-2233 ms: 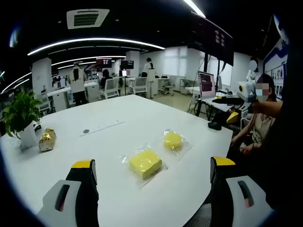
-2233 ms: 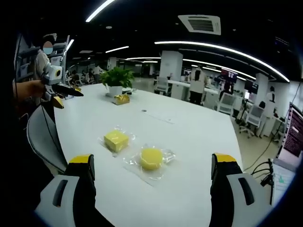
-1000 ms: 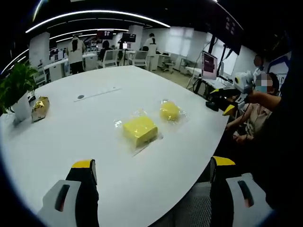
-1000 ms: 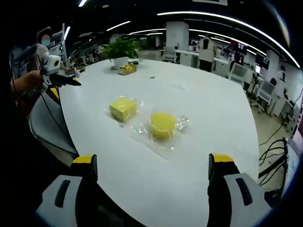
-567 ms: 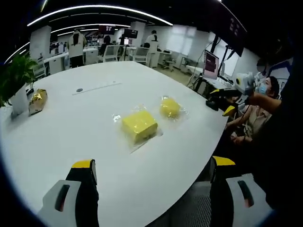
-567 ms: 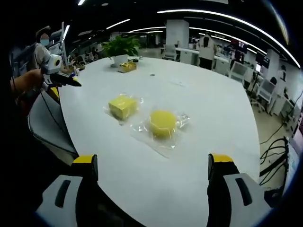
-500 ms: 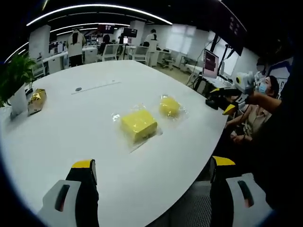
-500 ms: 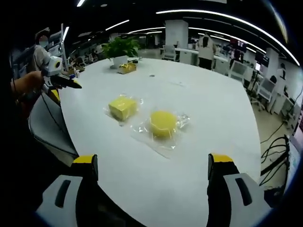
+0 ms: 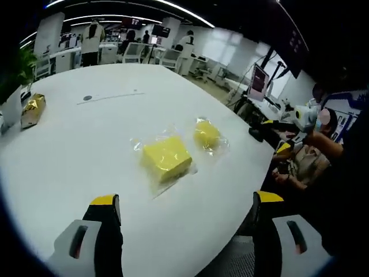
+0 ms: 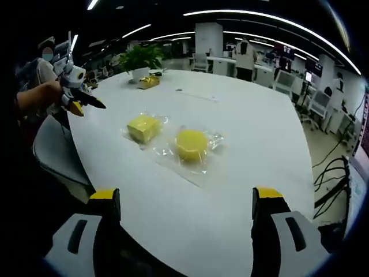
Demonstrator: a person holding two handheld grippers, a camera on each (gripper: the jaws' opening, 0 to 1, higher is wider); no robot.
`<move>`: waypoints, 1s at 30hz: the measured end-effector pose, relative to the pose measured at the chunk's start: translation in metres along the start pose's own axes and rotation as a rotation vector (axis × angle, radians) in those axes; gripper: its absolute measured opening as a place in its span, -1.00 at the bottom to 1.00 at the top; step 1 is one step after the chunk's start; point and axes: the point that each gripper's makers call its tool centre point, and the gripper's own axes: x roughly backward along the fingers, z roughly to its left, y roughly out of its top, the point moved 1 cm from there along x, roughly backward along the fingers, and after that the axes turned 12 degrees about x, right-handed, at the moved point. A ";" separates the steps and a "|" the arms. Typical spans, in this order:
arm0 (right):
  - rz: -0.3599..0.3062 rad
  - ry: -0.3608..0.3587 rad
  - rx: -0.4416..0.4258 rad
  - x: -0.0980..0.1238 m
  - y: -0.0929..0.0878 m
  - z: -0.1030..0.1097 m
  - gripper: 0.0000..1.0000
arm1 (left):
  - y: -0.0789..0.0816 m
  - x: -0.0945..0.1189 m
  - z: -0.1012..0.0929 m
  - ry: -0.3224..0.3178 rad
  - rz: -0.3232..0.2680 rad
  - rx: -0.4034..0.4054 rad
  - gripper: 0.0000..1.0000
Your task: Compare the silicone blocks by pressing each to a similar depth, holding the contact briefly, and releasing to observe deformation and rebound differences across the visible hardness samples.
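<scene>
Two yellow silicone blocks lie in clear bags on the white table (image 9: 81,144). In the left gripper view the square block (image 9: 166,160) is nearer and the round block (image 9: 206,134) sits beyond it to the right. My left gripper (image 9: 185,199) hangs open over the table's near edge, short of the square block. In the right gripper view the round block (image 10: 191,143) lies just ahead, the square block (image 10: 143,127) to its left. My right gripper (image 10: 185,194) is open and holds nothing. The left gripper (image 10: 81,99) also appears at the far left, held in a hand.
A potted plant (image 10: 140,59) and a small gold box (image 10: 149,82) stand at the table's far end; the gold box (image 9: 31,109) is also visible far left. A grey chair seat (image 10: 52,153) is beside the table edge. People, desks and chairs fill the background.
Both cameras have shifted a little, so the blocks sit differently in each picture. The left gripper, seen from the right gripper view, has come closer to the table edge. Both stay open.
</scene>
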 end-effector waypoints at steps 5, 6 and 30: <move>0.001 -0.012 -0.005 0.005 -0.001 -0.003 0.74 | 0.024 -0.017 0.012 -0.027 -0.023 0.107 0.79; 0.001 -0.014 -0.005 0.005 -0.001 -0.003 0.73 | 0.028 -0.022 0.015 -0.037 -0.014 0.134 0.75; 0.025 -0.029 -0.023 0.015 -0.012 -0.004 0.61 | 0.059 -0.111 0.060 -0.132 -0.033 0.547 0.14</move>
